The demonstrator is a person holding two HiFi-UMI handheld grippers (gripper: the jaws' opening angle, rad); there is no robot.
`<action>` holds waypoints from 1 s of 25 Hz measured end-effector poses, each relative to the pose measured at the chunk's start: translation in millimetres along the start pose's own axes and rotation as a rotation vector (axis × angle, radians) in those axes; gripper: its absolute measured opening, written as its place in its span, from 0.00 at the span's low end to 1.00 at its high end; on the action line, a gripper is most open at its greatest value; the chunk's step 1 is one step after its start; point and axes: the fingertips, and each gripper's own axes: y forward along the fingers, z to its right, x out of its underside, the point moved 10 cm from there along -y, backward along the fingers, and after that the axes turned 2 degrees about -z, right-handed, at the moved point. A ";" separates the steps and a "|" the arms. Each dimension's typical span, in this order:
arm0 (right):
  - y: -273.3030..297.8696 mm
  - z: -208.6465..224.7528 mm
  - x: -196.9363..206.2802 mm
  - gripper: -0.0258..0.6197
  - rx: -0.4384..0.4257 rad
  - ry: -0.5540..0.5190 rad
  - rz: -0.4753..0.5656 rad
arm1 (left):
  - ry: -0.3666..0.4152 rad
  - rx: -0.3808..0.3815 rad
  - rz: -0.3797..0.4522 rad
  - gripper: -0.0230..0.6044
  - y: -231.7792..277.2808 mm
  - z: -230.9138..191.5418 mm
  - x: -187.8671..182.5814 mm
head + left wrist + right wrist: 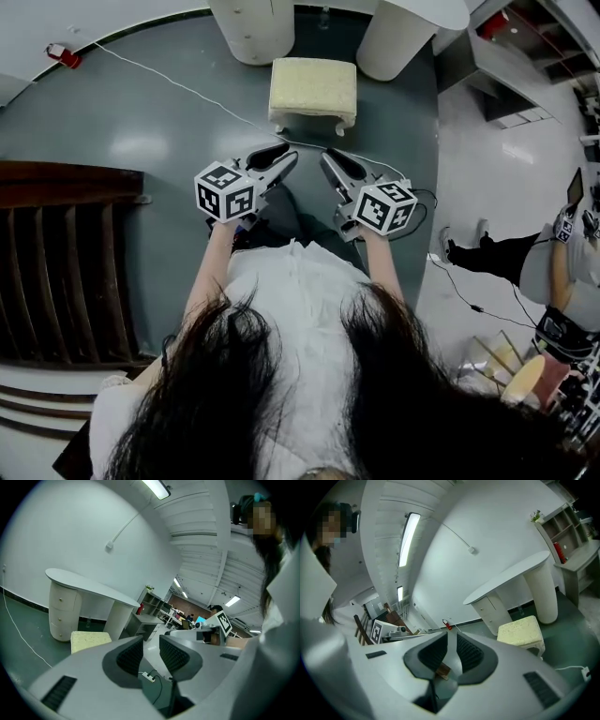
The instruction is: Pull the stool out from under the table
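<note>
A cream padded stool stands on the grey-green floor just in front of the white table, between its drawer pedestal and round leg. My left gripper hovers short of the stool, its jaws apart with nothing between them. My right gripper hangs beside it, jaws drawn together to a thin slit and empty. The left gripper view shows the stool beyond the left gripper, under the table. The right gripper view has the stool to the right of the right gripper.
A dark wooden slatted rack lies at my left. A white cable crosses the floor to a power strip near the grippers. A red extinguisher sits by the wall. Another person's legs are at the right.
</note>
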 end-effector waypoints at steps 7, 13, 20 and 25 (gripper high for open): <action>-3.4 -13.5 1.0 0.14 -0.016 -0.049 -0.018 | 0.014 -0.026 0.029 0.22 -16.5 11.3 -2.4; -5.2 -27.0 9.9 0.14 -0.035 -0.091 -0.044 | 0.018 -0.043 0.049 0.22 -30.4 18.0 3.6; -13.8 -32.2 17.3 0.14 -0.023 -0.113 -0.054 | 0.015 -0.044 0.057 0.22 -36.0 24.5 12.7; -19.5 -31.6 22.3 0.14 -0.021 -0.119 -0.058 | 0.015 -0.048 0.067 0.22 -37.3 28.8 17.5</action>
